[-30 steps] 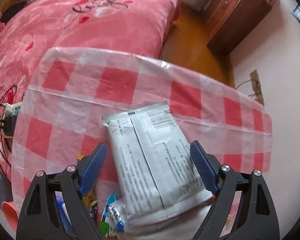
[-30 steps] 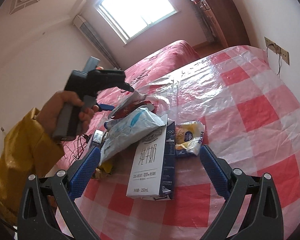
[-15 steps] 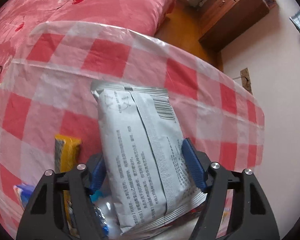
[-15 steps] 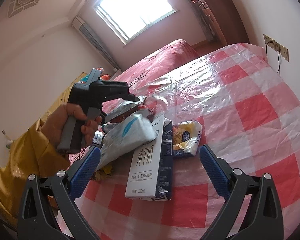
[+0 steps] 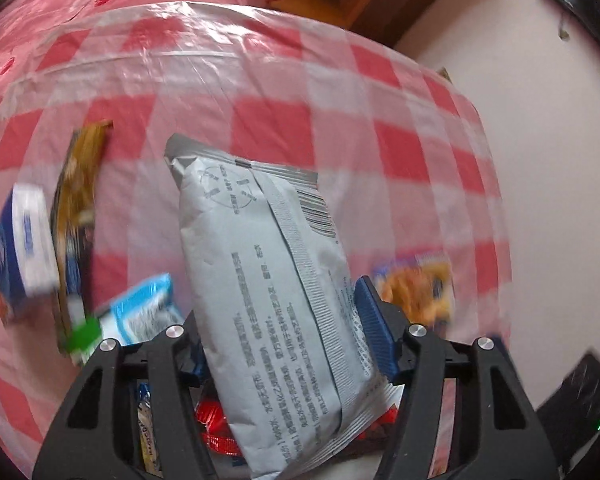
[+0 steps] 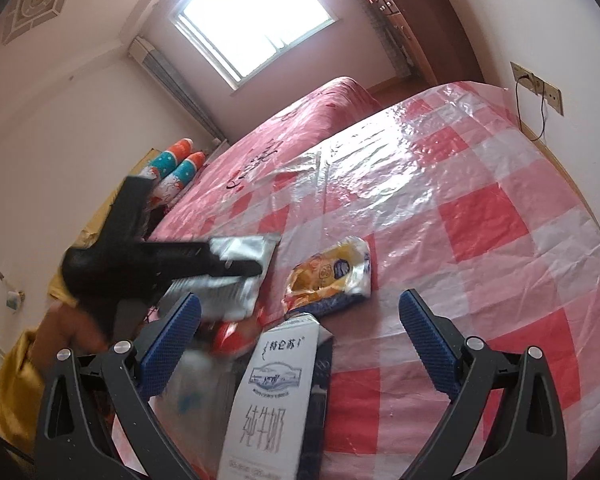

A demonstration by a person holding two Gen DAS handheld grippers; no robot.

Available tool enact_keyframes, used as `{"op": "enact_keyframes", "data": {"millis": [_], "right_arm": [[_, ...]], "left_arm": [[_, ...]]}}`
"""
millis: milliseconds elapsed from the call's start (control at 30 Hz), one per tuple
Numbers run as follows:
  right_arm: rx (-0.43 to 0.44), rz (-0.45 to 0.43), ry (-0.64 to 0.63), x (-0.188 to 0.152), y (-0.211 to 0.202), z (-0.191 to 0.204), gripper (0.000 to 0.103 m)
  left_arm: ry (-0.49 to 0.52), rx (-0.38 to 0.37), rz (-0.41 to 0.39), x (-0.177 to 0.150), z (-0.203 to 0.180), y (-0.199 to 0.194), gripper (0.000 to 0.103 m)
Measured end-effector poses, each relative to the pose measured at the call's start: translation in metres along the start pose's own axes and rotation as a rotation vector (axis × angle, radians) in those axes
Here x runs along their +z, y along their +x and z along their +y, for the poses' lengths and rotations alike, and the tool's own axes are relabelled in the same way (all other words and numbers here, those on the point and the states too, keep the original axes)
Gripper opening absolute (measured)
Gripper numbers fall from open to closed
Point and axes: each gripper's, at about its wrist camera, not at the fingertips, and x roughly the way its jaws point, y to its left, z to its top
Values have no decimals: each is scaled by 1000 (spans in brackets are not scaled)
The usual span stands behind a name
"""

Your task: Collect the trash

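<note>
My left gripper (image 5: 280, 308) has its jaws closing on a silver snack packet (image 5: 268, 280), and its blue pads press the packet's sides. In the right wrist view that left gripper (image 6: 236, 268) carries the silver packet (image 6: 240, 252) above the trash pile. A white milk carton (image 6: 272, 400) lies between the fingers of my right gripper (image 6: 300, 316), which is open and touches nothing. A yellow snack wrapper (image 6: 332, 276) lies just beyond the carton. A red wrapper (image 6: 236, 332) lies under the left gripper.
The table wears a red-and-white checked plastic cloth (image 6: 480, 220). A blue-and-white box (image 5: 24, 252), a brown wrapper (image 5: 76, 200) and a light blue packet (image 5: 144, 312) lie at the left. A pink bed (image 6: 300, 120) stands beyond. A person's yellow sleeve (image 6: 16, 380) is at the left.
The left gripper's jaws narrowed onto the silver packet and it swung across the table toward the yellow wrapper, carrying the packet. The right gripper kept still.
</note>
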Motion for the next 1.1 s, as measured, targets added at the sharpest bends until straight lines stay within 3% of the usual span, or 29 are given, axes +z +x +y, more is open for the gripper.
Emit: {"op": "enact_keyframes", "data": {"millis": [100,300,700,900,1100], "right_arm": [[-11,22,-3,-3,3,-1,98],[-20,43,3,-5,6,-2,98],[-44,-6,36,-1,-11,-15,98],[-26,2,34,-2,-14,-15,98],[4,41,41,-3,-10,-14,98]], "left_arm": [[65,23,-39,-17,-8,-7,65],[216,178,-126,-33,-32,-22,79],[373,364,-159,-38,-65,-1,94],[361,408,-176,-37,-66,6,94],[307,369,-197,-41,-60,1,79]]}}
